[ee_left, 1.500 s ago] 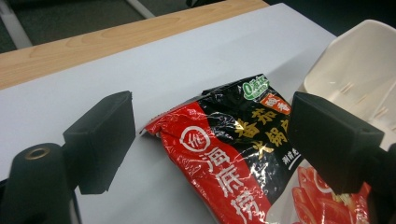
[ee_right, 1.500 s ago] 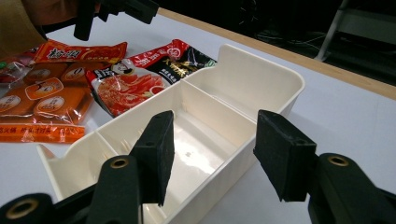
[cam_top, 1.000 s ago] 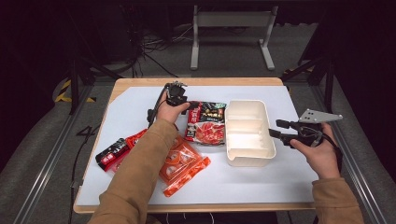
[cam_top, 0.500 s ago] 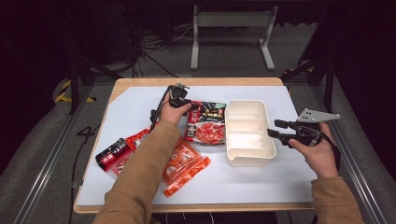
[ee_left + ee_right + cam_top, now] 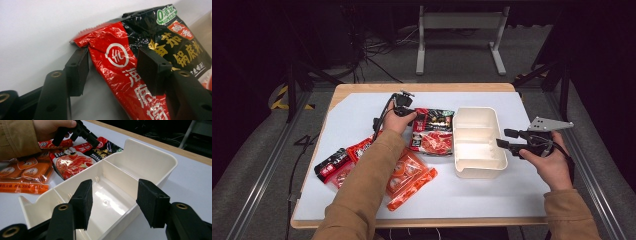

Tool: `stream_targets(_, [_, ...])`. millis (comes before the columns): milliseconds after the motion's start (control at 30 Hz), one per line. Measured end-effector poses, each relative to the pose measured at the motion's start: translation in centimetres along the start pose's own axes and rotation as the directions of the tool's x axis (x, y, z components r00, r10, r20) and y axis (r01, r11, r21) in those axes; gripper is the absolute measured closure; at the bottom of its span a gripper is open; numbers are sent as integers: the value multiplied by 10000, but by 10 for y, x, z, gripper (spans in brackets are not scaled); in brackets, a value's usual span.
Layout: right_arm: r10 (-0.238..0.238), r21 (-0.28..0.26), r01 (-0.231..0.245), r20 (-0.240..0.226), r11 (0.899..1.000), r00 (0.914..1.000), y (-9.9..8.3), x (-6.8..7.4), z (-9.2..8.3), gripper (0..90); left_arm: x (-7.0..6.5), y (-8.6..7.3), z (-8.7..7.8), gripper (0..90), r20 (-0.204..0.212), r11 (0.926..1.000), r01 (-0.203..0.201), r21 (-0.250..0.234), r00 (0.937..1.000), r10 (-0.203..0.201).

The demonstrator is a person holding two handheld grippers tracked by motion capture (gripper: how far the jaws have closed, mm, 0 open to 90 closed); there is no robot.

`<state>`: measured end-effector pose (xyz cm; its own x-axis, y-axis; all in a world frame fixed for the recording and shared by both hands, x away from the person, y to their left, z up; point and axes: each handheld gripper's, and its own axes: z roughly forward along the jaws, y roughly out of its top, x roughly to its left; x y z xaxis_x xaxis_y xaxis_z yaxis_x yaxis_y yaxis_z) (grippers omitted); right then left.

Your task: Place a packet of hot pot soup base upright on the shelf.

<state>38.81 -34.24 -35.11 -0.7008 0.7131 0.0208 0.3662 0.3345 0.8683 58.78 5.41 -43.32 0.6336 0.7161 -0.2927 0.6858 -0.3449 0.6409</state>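
Since the earlier frame little has moved. High view: the left tool (image 5: 412,113) sits at the red-and-black foil sauce packet (image 5: 432,131), left of the white plastic divided tray (image 5: 479,165).

Left gripper view: jaws apart, straddling the packet's crinkled corner; close squarely before lifting.

Right gripper view: the right tool (image 5: 113,203) gapes, empty, over the tray.

Both grippers, left gripper (image 5: 112,67) and right gripper (image 5: 113,202), seemingly hold jaws parted.
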Motion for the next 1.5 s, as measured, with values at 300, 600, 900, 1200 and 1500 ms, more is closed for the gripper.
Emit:
stream_targets(300, [43, 5, -43, 22, 10000, 10000, -1, -2, -1, 469, 4, -2, 1, 653, -8, 9991, 423, -5, 9991, -423])
stream_targets(600, [77, -19, -77, 30, 10000, 10000, -1, -2, -2, 473, -1, 0, -9, 834, -30, 9988, 441, -226, 9990, -442])
stream_targets(900, [344, 57, -344, 72, 9994, 9994, -1, -1, -6, 528, -20, 1, -45, 882, -104, 9910, -177, -1330, 9998, 164])
stream_targets(1200, [924, 128, -921, -278, 9957, 9953, 2, 1, -10, 586, -38, -2, -82, 889, 158, 9597, -1049, -2606, 9935, 1129])
stream_targets(1500, [1277, -45, -1281, -479, 9918, 9907, 7, 3, -20, 658, -62, -9, -120, 893, 223, 9079, -1797, -3787, 9789, 2030])
